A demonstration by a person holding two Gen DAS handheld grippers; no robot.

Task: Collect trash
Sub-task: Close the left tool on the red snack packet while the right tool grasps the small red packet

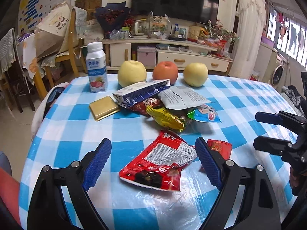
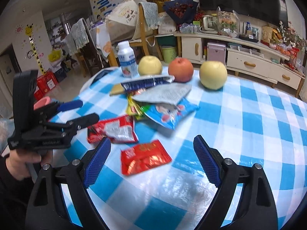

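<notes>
Hovering over bench (image 1: 63, 134): left tongs (image 1: 153, 163) spread apart, large red wrapper (image 1: 161, 167) between them, lower centre. Right tongs (image 2: 151, 160) also apart above small red wrapper (image 2: 144, 156). Wrapper pile (image 1: 163, 103) mid-frame, nothing gripped.

A home living room: a television (image 1: 175, 1) hangs above a cluttered cream cabinet (image 1: 191, 57), wooden chairs (image 1: 71, 44) stand beside a table with a blue checked tablecloth (image 1: 239, 99), and a washing machine (image 1: 278, 72) stands by the window.
</notes>
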